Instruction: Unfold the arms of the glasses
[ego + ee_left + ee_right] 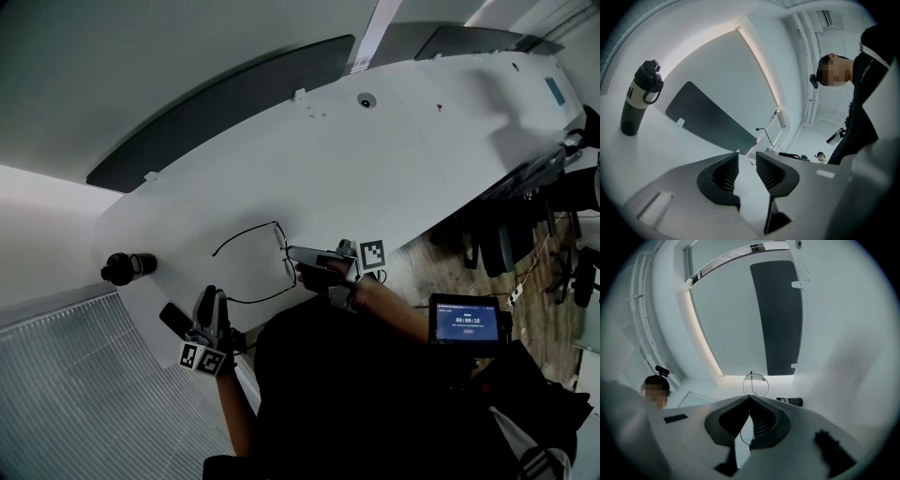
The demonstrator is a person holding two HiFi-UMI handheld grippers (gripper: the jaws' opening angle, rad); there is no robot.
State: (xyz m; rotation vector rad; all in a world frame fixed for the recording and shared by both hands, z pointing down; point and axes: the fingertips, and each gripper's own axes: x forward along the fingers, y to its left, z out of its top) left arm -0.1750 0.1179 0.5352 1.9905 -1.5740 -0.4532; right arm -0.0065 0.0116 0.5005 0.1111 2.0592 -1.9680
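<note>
- The glasses (283,246), a thin dark wire frame, are above the near edge of the white table (394,159), with both arms swung out and curving away from the front.
- The right gripper (750,398) has its jaws pressed together on the wire at the front of the glasses. One round lens ring shows just past the jaw tips.
- The left gripper (747,155) is well apart from the glasses, down by the table's near edge. Its ribbed jaws stand apart with nothing between them.
- Each gripper carries a cube with black-and-white square markers; these hold patterns, not letters.
- A black bottle (637,101) stands upright on the table off to the left. It has a pale band with dark print that I cannot read.
- A long dark grey panel (708,123) lies along the table's far side.
- A small screen (464,322) to the right of the person shows red digits, too small to read for sure.
</note>
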